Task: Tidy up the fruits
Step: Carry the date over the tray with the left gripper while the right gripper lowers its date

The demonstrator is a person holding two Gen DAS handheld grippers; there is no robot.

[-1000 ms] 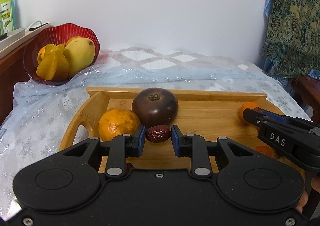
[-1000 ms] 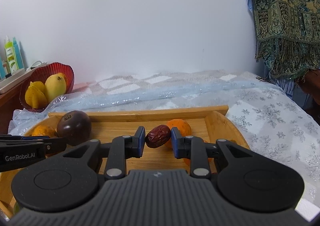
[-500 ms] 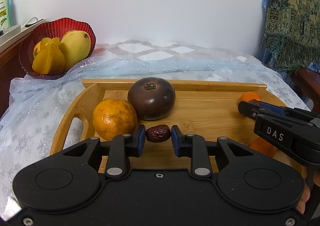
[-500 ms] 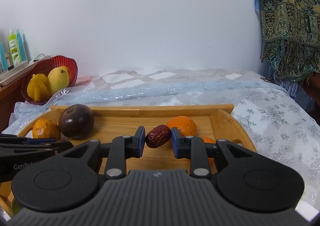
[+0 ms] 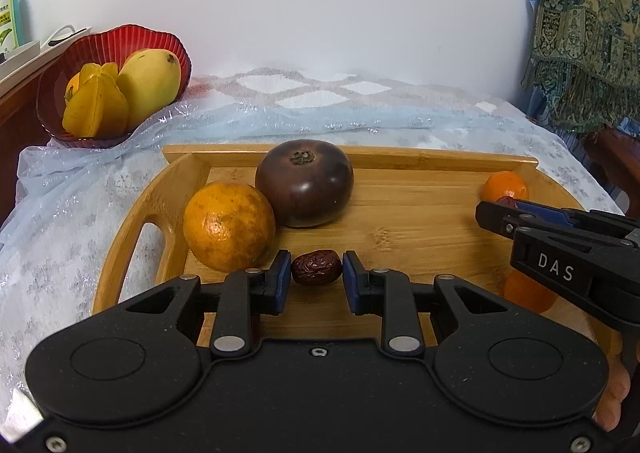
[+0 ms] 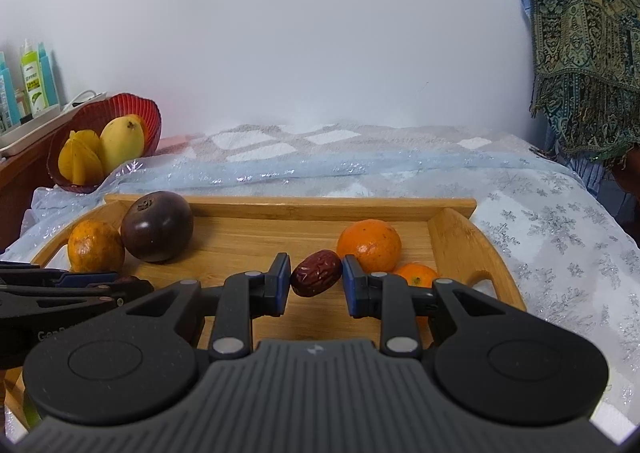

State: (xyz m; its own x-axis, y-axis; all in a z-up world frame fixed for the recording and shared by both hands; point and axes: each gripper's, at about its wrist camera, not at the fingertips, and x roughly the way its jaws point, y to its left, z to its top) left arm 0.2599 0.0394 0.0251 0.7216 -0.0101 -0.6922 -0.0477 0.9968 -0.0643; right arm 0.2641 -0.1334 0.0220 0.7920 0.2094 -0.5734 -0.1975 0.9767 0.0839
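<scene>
1. Nearest to me, my left gripper [image 5: 316, 277] is clamped on a wrinkled red date [image 5: 316, 273], both blue pads pressed to its ends, just above the floor of the wooden tray [image 5: 420, 229].

2. My right gripper [image 6: 316, 280] is closed in the same way on a second red date [image 6: 316, 279], which sits slightly tilted between its pads, over the right half of the tray.

3. Each tool shows in the other's view: the right one enters from the right edge of the left camera, the left one from the lower left of the right camera.

4. Just beyond my left fingers, a mottled orange [image 5: 229, 226] rests on the tray near its left handle, touching a large dark purple fruit [image 5: 304, 187] that has a dry stem on top.

5. Just beyond my right fingers, a bright tangerine [image 6: 369, 245] lies on the tray, and a smaller tangerine [image 6: 418, 275] sits beside it, partly hidden by my right finger.

6. The tray stands on a pale blue, glittery cloth [image 6: 560, 237].

7. Farther back at the left, a red glass bowl [image 5: 105, 47] holds a yellow mango [image 5: 150, 81] and a starfruit [image 5: 96, 105]; a third fruit behind them is mostly hidden.

8. Farthest off, bottles [image 6: 34, 81] line a shelf at the left against a white wall, and a patterned, fringed shawl [image 6: 588, 41] hangs at the right.
</scene>
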